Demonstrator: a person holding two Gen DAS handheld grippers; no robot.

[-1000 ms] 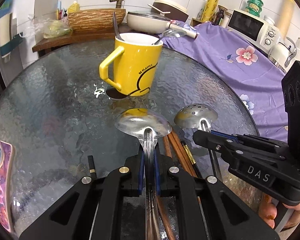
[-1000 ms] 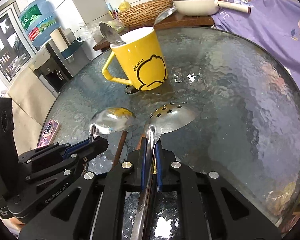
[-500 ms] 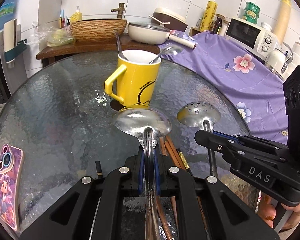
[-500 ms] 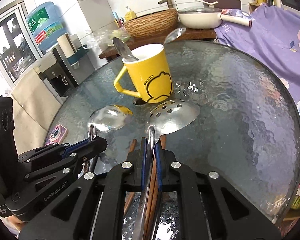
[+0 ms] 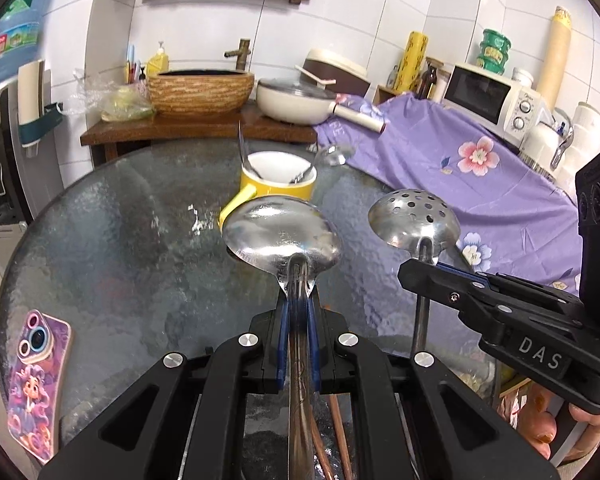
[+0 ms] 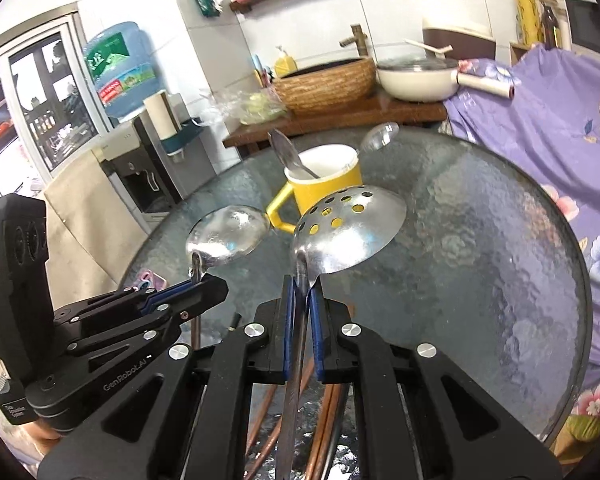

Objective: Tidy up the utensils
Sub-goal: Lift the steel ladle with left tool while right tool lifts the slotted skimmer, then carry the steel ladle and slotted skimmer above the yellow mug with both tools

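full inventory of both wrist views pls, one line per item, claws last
ladle: 1, silver, raised over the table, handle in the left claw
slotted spoon: 1, silver, raised, handle in the right claw
mug: 1, yellow, mid-table
spoons in mug: 2, silver, bowls up
chopsticks: several, brown, on the table under the claws
phone: 1, purple cartoon case, table's left edge
glass table: 1, round, textured
pan: 1, cream, on the wooden counter
basin: 1, brown, on the counter
microwave: 1, white, far right
floral cloth: 1, purple, right of the table
left claw: 1, black, shut on ladle
right claw: 1, black, shut on slotted spoon
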